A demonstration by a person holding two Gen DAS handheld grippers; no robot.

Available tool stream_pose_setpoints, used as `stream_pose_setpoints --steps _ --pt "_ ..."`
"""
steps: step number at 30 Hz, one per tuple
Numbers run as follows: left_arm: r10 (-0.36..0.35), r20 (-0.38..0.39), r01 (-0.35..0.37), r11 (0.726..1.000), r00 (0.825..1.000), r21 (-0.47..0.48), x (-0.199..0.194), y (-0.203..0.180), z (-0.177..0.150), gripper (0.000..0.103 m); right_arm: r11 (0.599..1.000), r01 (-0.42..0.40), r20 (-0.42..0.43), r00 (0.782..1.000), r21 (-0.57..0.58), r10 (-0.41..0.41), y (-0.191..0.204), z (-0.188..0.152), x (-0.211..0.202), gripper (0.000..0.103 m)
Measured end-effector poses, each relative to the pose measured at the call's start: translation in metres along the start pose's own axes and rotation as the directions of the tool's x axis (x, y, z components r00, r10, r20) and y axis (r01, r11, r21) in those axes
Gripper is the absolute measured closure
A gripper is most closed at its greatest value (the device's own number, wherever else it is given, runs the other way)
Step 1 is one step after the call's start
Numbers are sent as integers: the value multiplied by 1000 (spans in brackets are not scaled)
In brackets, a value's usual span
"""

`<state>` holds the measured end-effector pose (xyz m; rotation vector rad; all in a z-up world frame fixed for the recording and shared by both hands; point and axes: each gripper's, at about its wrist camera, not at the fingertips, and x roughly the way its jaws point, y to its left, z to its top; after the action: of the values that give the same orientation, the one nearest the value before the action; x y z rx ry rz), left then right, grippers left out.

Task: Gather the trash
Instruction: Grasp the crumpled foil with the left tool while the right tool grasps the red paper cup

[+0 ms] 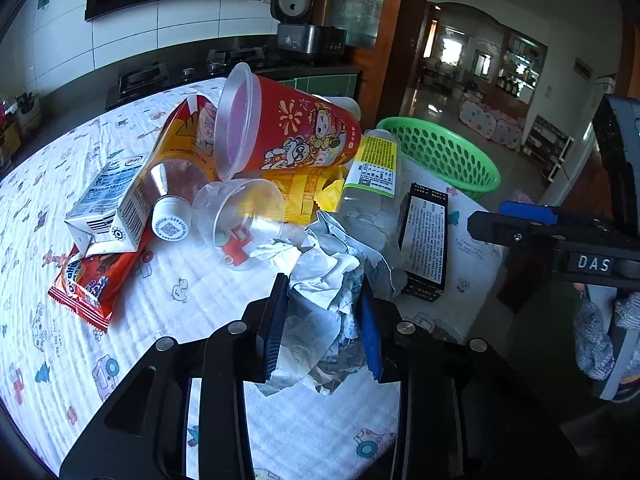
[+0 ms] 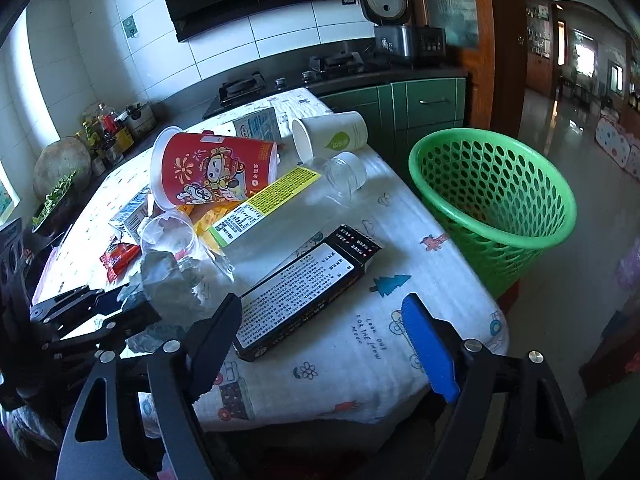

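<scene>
My left gripper [image 1: 324, 320] is shut on a crumpled white paper wad [image 1: 324, 280] at the near edge of the trash pile; the wad also shows in the right wrist view [image 2: 168, 280]. My right gripper [image 2: 320, 344] is open and empty, its jaws standing either side of the near end of a black box [image 2: 308, 288] without touching it. The box also shows in the left wrist view [image 1: 426, 240]. A green mesh basket [image 2: 496, 208] stands off the table's right edge.
The pile on the patterned tablecloth [image 1: 160, 320] holds a red cup [image 1: 288, 132], a clear cup [image 1: 240, 220], a milk carton [image 1: 112, 204], a red wrapper [image 1: 88, 284], a clear bottle [image 1: 372, 176] and a white paper cup [image 2: 332, 132]. A stove counter [image 2: 280, 80] lies behind.
</scene>
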<state>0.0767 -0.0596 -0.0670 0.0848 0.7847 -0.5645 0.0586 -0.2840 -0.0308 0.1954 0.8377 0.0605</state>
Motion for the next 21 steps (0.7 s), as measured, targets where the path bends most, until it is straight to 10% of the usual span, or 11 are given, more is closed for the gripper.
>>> stream_pose_setpoints --steps 9,16,21 --pt "5 61 -2 999 998 -43 -27 17 0 72 998 13 -65 998 64 -9 0 8 19 31" --pt "10 83 -3 997 996 -80 -42 32 -2 72 979 4 9 1000 -203 -2 41 40 11 32" --pt "24 87 -16 995 996 -94 -48 38 -1 72 893 -34 -2 999 -450 37 71 71 26 26"
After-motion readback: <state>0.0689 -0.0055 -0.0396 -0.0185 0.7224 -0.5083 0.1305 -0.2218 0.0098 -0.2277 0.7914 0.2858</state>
